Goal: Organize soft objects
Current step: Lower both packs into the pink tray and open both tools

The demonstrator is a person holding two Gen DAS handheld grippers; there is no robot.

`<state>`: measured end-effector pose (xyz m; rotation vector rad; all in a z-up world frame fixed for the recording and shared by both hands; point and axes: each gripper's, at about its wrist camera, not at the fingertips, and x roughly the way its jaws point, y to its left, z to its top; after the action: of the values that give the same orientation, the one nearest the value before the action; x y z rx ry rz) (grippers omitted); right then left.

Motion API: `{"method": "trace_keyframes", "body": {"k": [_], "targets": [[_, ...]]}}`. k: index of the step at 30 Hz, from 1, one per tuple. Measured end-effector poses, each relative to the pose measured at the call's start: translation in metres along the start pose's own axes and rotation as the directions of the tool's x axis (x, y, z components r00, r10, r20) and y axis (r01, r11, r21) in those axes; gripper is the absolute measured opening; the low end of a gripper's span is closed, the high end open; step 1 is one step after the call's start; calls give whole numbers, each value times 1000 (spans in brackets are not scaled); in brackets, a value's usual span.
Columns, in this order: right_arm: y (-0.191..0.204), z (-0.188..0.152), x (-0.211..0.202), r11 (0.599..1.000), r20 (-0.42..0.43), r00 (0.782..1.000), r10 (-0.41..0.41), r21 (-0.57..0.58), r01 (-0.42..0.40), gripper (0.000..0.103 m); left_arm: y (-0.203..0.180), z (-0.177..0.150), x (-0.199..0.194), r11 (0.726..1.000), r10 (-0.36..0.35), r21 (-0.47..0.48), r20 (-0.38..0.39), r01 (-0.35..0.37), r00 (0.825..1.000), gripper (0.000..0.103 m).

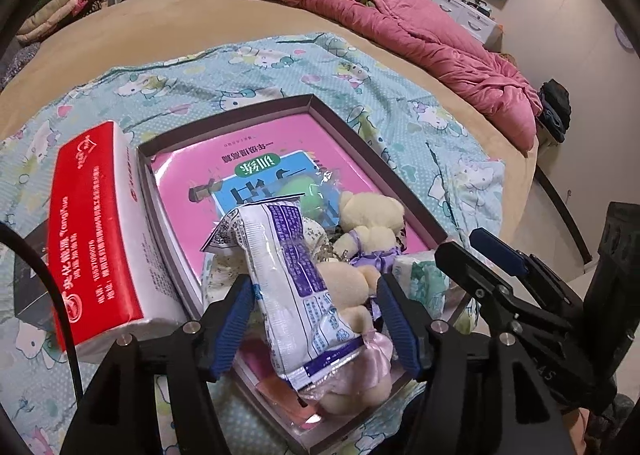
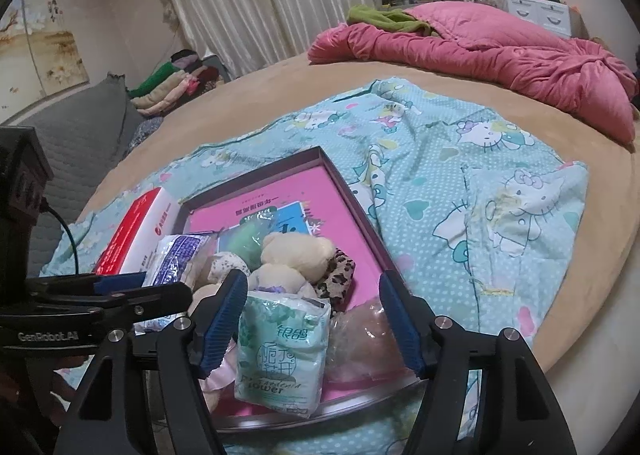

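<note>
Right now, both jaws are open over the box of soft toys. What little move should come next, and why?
Probably lift the left gripper straight up and away. Its jaws stand open around the white and purple packet, pads not pressing, and the packet already lies on the plush bears in the box. The right gripper is likewise open around the green tissue pack.

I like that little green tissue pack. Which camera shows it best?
The right wrist view: the green tissue pack sits whole between the open right claw's fingers. The left wrist view shows only a corner.
</note>
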<state>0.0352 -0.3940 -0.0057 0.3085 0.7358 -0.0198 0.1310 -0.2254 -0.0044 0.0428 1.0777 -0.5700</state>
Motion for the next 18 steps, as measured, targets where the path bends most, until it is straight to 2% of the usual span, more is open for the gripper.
{"method": "trace_keyframes", "body": {"k": [6,18], "targets": [[2,0,-5,1000,10,1000,-15,-7,15,77,-1,-6,-14,999,31,6,23,-31,999,71],[19,6,-21,999,23,1000,-4,-45,5,78,10,-20,-46,996,85,-28,84,-83,993,85]]}}
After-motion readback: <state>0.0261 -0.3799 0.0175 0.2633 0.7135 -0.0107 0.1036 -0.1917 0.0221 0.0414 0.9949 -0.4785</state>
